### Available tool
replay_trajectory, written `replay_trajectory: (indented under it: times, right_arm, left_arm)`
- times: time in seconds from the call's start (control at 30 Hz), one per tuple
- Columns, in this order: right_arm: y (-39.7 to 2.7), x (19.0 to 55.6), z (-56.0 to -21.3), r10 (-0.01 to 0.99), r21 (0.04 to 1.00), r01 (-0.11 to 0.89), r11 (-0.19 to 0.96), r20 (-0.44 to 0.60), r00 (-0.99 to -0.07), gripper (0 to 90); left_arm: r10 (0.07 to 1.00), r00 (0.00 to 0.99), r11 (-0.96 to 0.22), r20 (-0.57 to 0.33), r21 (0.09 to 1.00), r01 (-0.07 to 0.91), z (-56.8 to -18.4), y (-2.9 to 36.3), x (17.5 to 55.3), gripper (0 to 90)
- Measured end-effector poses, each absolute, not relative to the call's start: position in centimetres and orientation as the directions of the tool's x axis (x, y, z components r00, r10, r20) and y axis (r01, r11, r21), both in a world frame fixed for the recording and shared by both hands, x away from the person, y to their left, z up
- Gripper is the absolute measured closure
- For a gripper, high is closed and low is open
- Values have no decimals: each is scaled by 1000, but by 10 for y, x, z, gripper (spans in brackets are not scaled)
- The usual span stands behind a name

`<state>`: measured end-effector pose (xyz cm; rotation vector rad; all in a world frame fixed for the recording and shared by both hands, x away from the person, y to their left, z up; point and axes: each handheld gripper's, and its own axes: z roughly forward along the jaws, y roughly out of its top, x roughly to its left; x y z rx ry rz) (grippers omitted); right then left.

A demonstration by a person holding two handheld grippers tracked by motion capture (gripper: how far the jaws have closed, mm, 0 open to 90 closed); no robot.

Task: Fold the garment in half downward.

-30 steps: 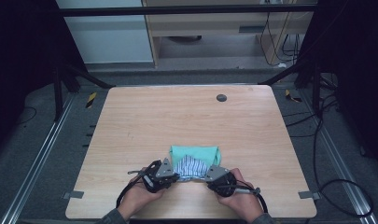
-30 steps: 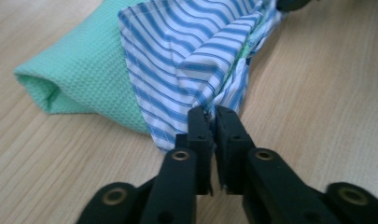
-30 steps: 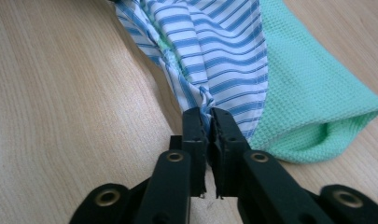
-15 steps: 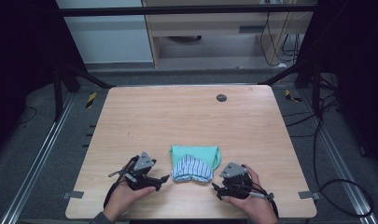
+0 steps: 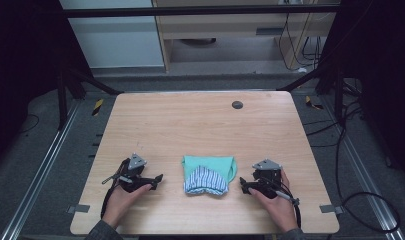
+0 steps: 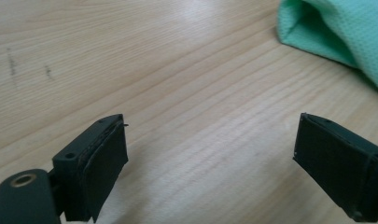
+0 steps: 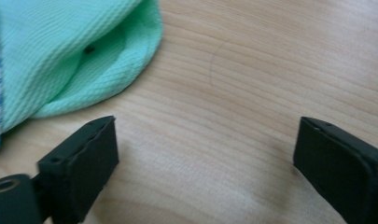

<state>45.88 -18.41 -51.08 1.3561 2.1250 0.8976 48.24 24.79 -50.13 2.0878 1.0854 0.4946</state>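
Now, cloth: a green cloth (image 5: 210, 165) with a striped part (image 5: 206, 181) folded on top is laid near the front edge of the table (image 5: 200, 125)
Left gripper (image 5: 157, 178): jaws spread wide, nothing held, beside the cloth
Right gripper (image 5: 243, 186): jaws spread wide, nothing held
Progress: folding is judged done, little is left

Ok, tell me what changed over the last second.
Both grippers let go of the folded cloth and drew apart: left gripper to the left, right gripper to the right, jaws open. The cloth stayed put on the table, as did the small dark disc.
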Motion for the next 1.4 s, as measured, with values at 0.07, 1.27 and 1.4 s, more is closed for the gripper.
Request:
replay_trajectory:
  times: [0.07,1.27,1.4]
  right_arm:
    - [-187,463,-512,923,736,619,272,-18,-385,50]
    - [-196,483,-513,959,727,658,199,-7,-282,11]
    - [-195,482,-513,962,726,660,192,-7,-272,5]
  left_arm:
    - [827,563,-376,4,747,548,-502,249,484,80]
    - [846,532,-380,23,725,574,-508,252,494,69]
    - [846,533,-382,23,724,574,-508,252,495,67]
